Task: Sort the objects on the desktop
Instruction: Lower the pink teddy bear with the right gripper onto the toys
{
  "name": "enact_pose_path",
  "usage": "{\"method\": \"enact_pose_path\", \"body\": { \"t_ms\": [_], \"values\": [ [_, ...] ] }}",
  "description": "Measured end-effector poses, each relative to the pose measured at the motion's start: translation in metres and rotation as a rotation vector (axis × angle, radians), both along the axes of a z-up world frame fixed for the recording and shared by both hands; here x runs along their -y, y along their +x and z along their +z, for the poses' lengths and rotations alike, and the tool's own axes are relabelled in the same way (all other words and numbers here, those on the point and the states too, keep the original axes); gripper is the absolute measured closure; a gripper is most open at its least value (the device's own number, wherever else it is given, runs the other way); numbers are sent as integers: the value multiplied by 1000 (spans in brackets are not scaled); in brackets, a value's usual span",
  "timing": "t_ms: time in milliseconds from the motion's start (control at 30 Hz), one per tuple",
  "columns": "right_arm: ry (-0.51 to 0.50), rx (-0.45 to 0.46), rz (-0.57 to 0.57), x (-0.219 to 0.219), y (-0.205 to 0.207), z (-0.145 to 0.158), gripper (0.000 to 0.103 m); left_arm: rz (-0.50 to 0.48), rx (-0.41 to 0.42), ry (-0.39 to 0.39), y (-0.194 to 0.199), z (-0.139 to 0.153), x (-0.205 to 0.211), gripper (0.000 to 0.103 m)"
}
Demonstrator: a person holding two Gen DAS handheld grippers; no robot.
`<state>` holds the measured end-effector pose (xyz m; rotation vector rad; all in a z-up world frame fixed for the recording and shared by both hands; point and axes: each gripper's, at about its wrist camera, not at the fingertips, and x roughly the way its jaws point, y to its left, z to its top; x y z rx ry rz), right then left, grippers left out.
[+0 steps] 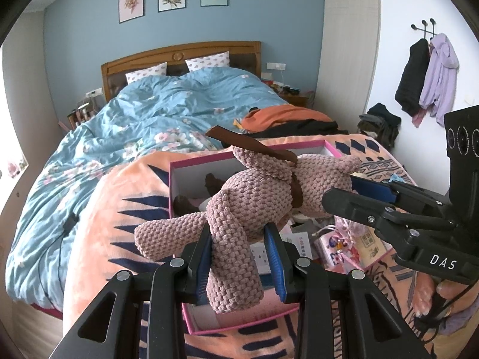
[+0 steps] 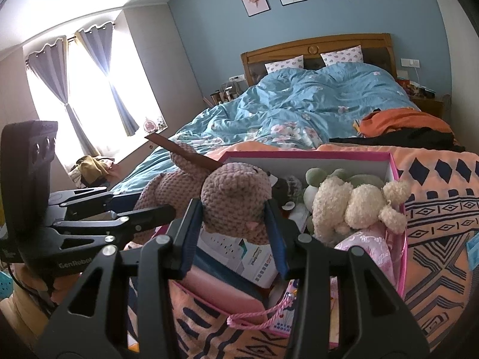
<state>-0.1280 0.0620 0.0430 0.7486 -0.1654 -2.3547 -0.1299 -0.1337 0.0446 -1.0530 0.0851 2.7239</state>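
Observation:
A pink knitted plush toy (image 1: 257, 191) with a brown ribbon (image 1: 239, 142) hangs over a pink-rimmed white box (image 1: 179, 179) on the bed. My left gripper (image 1: 239, 254) is shut on one of its limbs. In the left wrist view my right gripper (image 1: 344, 193) comes in from the right onto the toy's head. In the right wrist view that right gripper (image 2: 233, 224) is shut on the plush toy's head (image 2: 236, 188), and the left gripper (image 2: 143, 206) holds the body from the left. The box (image 2: 299, 158) holds a cream plush (image 2: 353, 206) and a green plush (image 2: 317, 176).
The box rests on an orange patterned blanket (image 1: 119, 197) at the bed's foot, beside a blue floral duvet (image 1: 155, 113). A power strip package (image 2: 227, 242), a pink pouch (image 2: 227, 293) and small cards (image 1: 338, 245) fill the box's near part. Orange and black clothes (image 2: 404, 125) lie further back.

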Motion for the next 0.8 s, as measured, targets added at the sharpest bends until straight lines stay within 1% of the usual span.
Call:
{"method": "enact_pose_path", "body": {
  "t_ms": [367,800],
  "values": [
    [-6,18,-2,4,-22,1,58,7,-2,-14,-17,1,4,69],
    [-5,63,-6,10,-45,-10,58,12,29,-30,-44,-9,8,69]
  ]
}}
